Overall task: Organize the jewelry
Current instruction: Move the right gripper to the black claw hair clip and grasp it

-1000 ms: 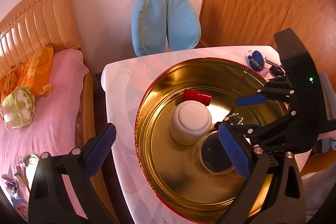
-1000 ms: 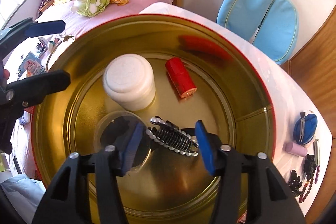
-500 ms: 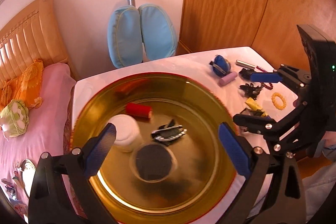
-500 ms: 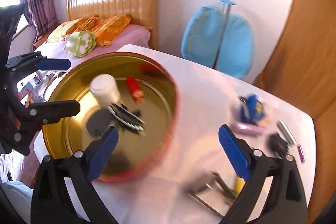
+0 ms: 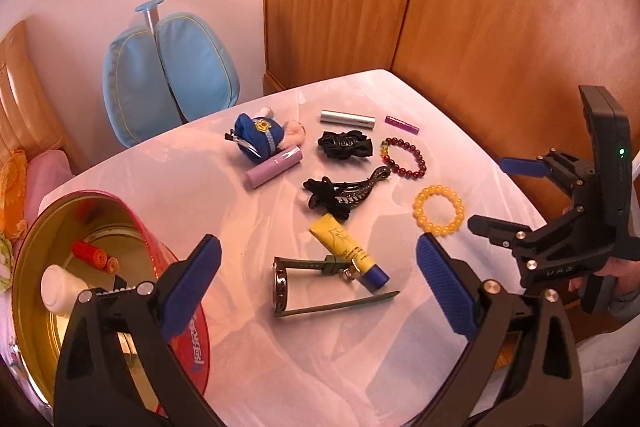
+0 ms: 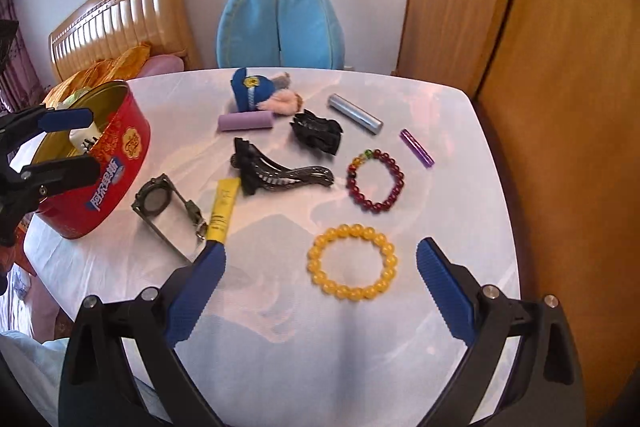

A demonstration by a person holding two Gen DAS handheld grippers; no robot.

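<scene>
My left gripper [image 5: 318, 255] is open above a green watch [image 5: 282, 285] and a yellow tube [image 5: 346, 251], holding nothing. My right gripper [image 6: 320, 253] is open wide over a yellow bead bracelet [image 6: 314, 259], without touching it. Farther back lie a red bead bracelet [image 6: 398, 175], a long black hair clip [image 6: 276, 171] and a black claw clip [image 6: 316, 133]. The red tin [image 5: 196, 343] with a gold inside stands at the left. It holds a white jar [image 5: 60, 287] and a red tube [image 5: 90, 253].
A lilac tube [image 6: 246, 121], a silver tube [image 6: 354, 115], a small purple tube [image 6: 416, 149] and a blue plush [image 6: 250, 89] lie at the back of the white table [image 6: 460, 211]. A blue chair [image 5: 168, 71] stands behind it, wooden doors [image 5: 440, 7] to the right, a bed [image 6: 120, 27] to the left.
Both grippers swung right, from over the tin to over the loose items on the table. The right gripper's jaws widened and left a beaded hair clip lying in the tin.
</scene>
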